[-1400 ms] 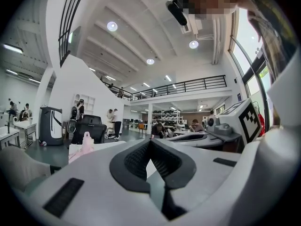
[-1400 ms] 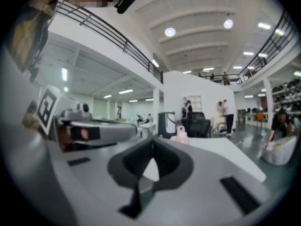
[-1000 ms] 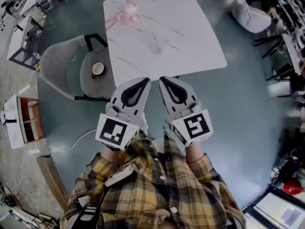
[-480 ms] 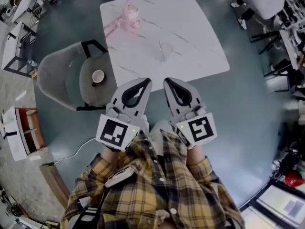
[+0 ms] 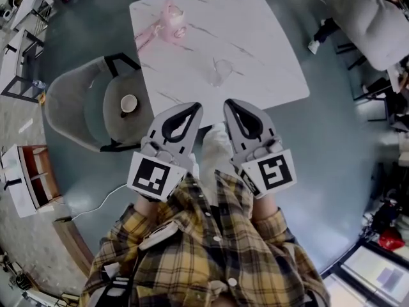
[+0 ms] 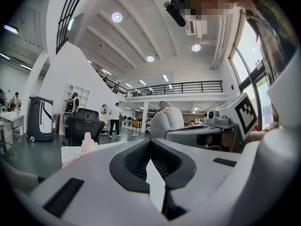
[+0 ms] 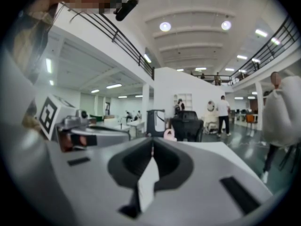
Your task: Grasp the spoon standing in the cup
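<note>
A clear glass cup (image 5: 220, 71) stands near the middle of the white marble table (image 5: 268, 37); a thin spoon in it is hard to make out. At the table's far left corner sits a pink cup (image 5: 172, 16), also seen as the pink cup (image 6: 87, 142) in the left gripper view and the pink cup (image 7: 168, 134) in the right gripper view. My left gripper (image 5: 193, 107) and right gripper (image 5: 229, 102) are side by side at the table's near edge, both shut and empty, well short of the glass. Their closed tips fill the views of the left gripper (image 6: 150, 142) and right gripper (image 7: 152, 144).
A grey chair (image 5: 73, 98) stands at the table's left with a small cup (image 5: 129, 103) on its seat. A person in white (image 5: 370, 18) is at the upper right. Low shelves (image 5: 25, 168) and desks line the left side. Grey floor surrounds the table.
Both grippers have moved forward and now reach the table's near edge. The table looks closer. The person at the upper right has shifted.
</note>
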{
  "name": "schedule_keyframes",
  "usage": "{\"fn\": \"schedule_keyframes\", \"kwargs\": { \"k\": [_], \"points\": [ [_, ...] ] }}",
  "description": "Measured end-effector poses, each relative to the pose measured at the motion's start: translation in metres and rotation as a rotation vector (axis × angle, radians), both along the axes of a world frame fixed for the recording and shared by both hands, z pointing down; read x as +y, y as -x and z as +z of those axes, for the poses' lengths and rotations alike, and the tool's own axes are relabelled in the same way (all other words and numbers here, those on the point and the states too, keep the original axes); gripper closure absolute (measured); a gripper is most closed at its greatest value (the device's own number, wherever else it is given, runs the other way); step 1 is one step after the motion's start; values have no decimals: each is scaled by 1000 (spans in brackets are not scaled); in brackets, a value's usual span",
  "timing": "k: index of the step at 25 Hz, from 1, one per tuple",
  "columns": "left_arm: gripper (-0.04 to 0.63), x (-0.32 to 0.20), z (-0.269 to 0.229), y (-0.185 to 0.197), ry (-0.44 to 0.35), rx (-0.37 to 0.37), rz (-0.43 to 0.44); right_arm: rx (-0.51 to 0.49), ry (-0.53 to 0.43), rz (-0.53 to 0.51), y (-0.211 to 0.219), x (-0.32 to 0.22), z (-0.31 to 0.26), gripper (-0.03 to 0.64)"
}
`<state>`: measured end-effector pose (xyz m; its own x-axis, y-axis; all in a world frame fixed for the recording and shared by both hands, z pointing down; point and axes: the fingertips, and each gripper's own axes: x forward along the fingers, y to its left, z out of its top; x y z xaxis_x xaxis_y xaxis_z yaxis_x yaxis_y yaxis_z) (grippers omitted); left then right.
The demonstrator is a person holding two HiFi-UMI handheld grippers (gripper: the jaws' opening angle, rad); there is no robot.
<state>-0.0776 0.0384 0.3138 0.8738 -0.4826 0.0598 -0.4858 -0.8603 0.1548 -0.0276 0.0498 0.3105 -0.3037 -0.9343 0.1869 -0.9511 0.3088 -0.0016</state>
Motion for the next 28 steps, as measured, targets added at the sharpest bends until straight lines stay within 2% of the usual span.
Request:
{"fn": "schedule_keyframes", "kwargs": {
  "k": [6, 14, 21, 28],
  "points": [
    [580, -35, 2, -21, -7, -3, -39, 7, 15, -47, -22, -35, 6, 584],
    [580, -98, 2, -55, -10, -15, -141, -1, 4, -153, -53, -107, 5, 584],
    [580, -140, -10, -81, -22, -26, -266, 2, -13, -285, -78, -155, -6, 584],
    [580, -164, -13, -93, -52, -33, -411, 23, -23, -416, -97, -181, -4, 584]
  ]
}}
